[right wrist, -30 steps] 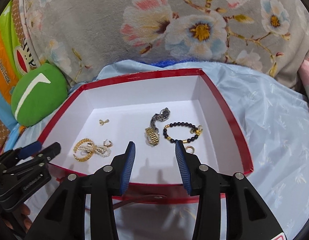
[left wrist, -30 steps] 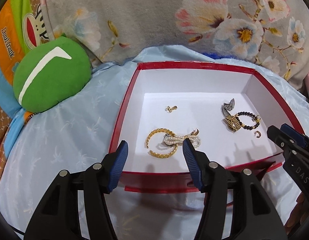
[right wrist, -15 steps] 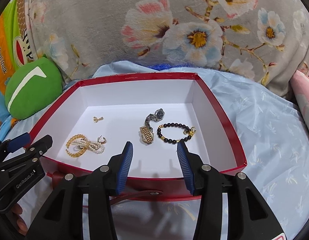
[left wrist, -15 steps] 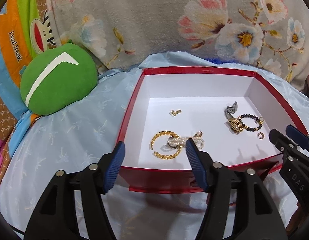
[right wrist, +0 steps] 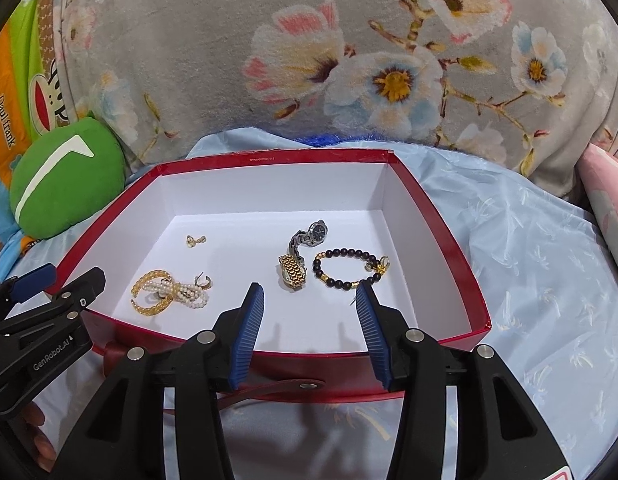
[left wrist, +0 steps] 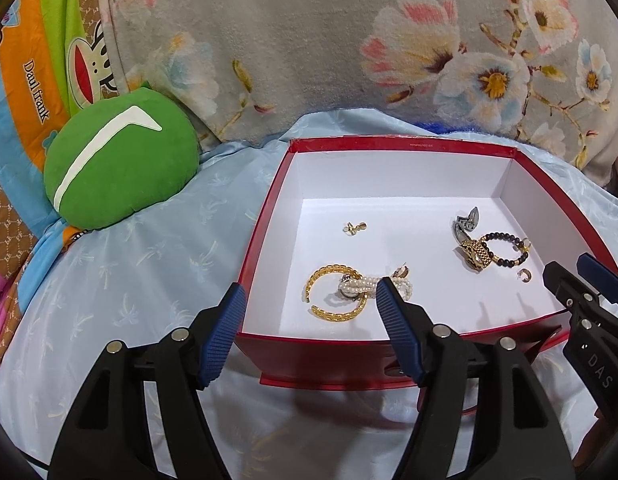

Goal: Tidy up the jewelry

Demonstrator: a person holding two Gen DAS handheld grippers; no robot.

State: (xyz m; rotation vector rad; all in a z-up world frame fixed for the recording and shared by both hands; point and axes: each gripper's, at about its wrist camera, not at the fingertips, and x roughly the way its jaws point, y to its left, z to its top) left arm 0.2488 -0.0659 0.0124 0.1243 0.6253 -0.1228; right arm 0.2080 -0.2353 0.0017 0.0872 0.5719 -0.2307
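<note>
Jewelry sorted into clusters inside red box (right wrist: 437, 216), centre frame; we hold left tongs (left wrist: 309, 332) and right tongs (right wrist: 309, 334) released, empty, clear of it.

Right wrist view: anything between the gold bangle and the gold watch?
Yes: the white pearl bracelet overlapping the gold bangle, one small gold earring, then bare white box floor before the gold watch.

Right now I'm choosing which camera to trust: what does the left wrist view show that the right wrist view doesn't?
Only the left wrist view shows the small gold hoop whole, clear of any finger. Only the right wrist view shows the pink pillow. Both show the red box, gold bangle, pearl bracelet, watches, black bead bracelet and green cushion.
</note>
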